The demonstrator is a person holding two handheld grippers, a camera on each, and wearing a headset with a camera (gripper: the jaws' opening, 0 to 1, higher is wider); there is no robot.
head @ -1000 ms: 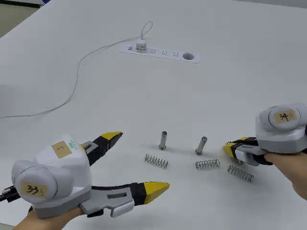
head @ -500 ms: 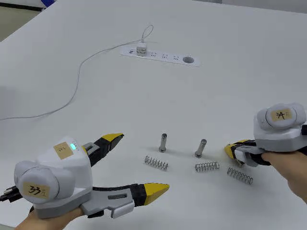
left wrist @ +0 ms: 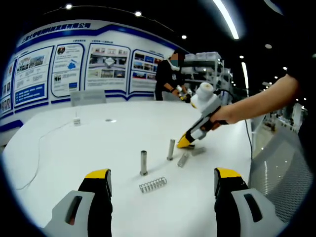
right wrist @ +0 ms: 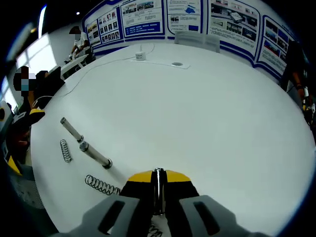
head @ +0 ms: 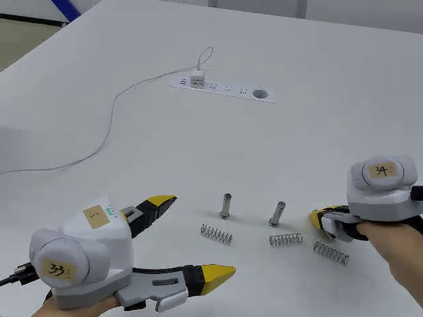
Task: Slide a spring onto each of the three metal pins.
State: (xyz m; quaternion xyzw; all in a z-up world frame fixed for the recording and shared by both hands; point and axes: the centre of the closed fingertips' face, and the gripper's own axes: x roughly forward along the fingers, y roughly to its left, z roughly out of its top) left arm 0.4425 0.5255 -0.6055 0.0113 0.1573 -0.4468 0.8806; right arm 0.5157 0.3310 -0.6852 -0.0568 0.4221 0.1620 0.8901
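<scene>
A tan sticker (head: 59,269) on the round cap of the left gripper (head: 198,234), well behind its claw, reads "33". A second sticker (head: 96,216), nearer that claw, is illegible. The right gripper (head: 318,216) has a sticker (head: 382,170) behind its claw reading "34" or "3A". The print on the wall posters (left wrist: 64,66), far ahead of the left claw, is too small to read.

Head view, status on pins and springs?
Left gripper open, empty. Right gripper shut on third pin. Two pins upright, three springs flat, none threaded. Nothing blocking.
</scene>
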